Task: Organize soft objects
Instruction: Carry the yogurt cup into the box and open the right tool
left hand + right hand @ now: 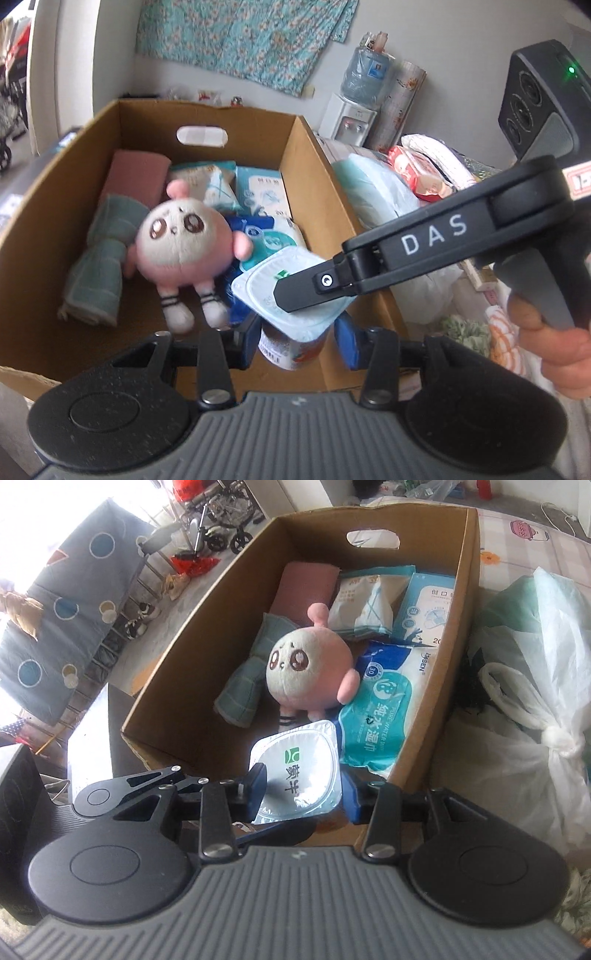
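A yogurt cup [295, 306] with a white foil lid [295, 771] hangs over the near end of a cardboard box [207, 107]. My left gripper [297, 341] is shut on the cup's body, blue pads on either side. My right gripper [304, 794] is shut on the same cup at the lid; one of its fingers [306, 291] lies across the lid. Inside the box [373, 508] lie a pink and white plush toy [306, 672], a rolled teal towel [243, 686], a pink towel [303, 587] and wet-wipe packs [376, 716].
White plastic bags [524, 686] are piled on the patterned surface to the right of the box. A hand [546, 343] grips the right gripper's handle. A water dispenser [347, 122] stands by the back wall. A chair with a dotted grey cover [55, 627] stands left of the box.
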A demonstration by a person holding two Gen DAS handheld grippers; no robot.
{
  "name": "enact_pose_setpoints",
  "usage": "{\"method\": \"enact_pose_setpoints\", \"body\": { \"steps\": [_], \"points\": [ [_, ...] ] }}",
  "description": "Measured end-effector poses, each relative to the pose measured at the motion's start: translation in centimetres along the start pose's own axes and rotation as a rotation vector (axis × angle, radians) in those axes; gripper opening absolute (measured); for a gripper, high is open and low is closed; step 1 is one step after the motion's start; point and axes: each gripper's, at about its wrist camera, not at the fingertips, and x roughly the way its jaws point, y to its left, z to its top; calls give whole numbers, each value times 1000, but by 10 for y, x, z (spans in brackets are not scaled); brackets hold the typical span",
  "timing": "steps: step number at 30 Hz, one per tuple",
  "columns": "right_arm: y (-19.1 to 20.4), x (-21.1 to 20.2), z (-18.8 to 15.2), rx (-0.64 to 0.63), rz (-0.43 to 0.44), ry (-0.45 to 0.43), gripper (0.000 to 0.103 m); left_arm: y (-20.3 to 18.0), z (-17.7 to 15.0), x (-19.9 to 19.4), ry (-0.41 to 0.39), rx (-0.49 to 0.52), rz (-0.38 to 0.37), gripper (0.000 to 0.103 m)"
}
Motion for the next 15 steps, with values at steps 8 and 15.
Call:
{"method": "enact_pose_setpoints", "body": {
  "steps": [8, 15],
  "points": [
    [-1, 2, 3, -27, -18, 14, 46, 7, -1, 7, 36, -16, -43, 58],
    [-9, -5, 5, -8, 5, -35, 48, 4, -1, 3, 15, -15, -38, 59]
  ]
}}
